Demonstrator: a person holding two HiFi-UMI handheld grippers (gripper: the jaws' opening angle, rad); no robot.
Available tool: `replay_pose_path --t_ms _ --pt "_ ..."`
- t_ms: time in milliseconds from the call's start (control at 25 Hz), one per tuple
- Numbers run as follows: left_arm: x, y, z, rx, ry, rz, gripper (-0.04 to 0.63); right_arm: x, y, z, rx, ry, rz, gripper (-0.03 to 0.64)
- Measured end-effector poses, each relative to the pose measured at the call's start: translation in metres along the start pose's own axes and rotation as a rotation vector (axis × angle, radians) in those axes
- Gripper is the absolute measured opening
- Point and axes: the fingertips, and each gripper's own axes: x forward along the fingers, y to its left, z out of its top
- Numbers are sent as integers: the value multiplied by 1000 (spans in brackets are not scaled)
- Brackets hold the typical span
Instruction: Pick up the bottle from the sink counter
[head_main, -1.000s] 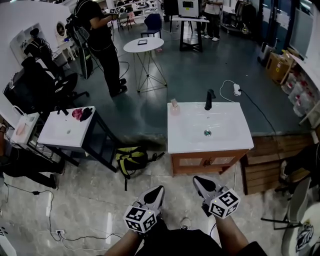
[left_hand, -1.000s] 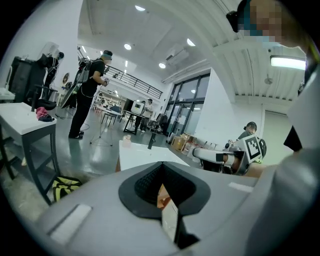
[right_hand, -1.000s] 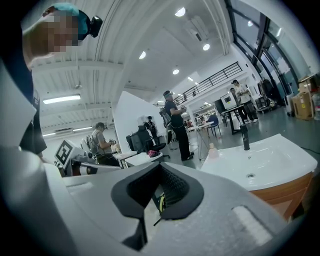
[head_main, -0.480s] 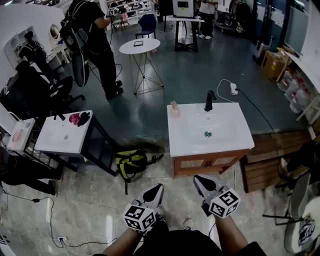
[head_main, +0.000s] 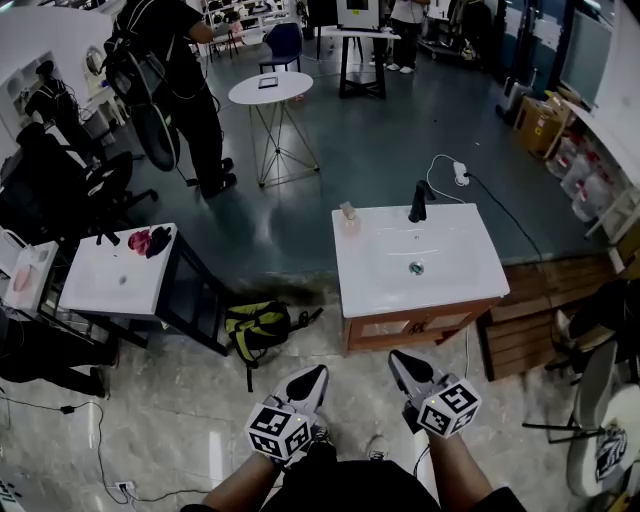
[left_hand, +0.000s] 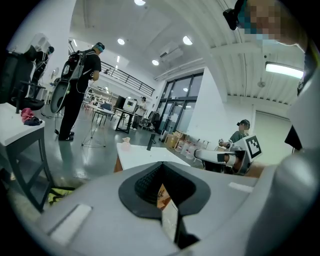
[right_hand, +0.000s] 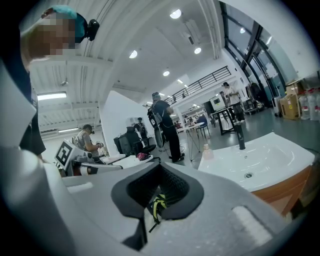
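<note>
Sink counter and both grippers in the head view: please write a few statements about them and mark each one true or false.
1. The bottle stands at the far left corner of the sink counter. True.
2. The right gripper holds the bottle. False: its fingers are shut on nothing, short of the counter.
3. The faucet is black. True.
4. The backpack lies on the counter. False: it lies on the floor, left of the cabinet.
</note>
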Motion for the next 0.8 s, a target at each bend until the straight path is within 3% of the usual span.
replay_pose_path --t_ms 800 --pt "4 67 28 65 4 -72 3 70 13 3 13 -27 -70 2"
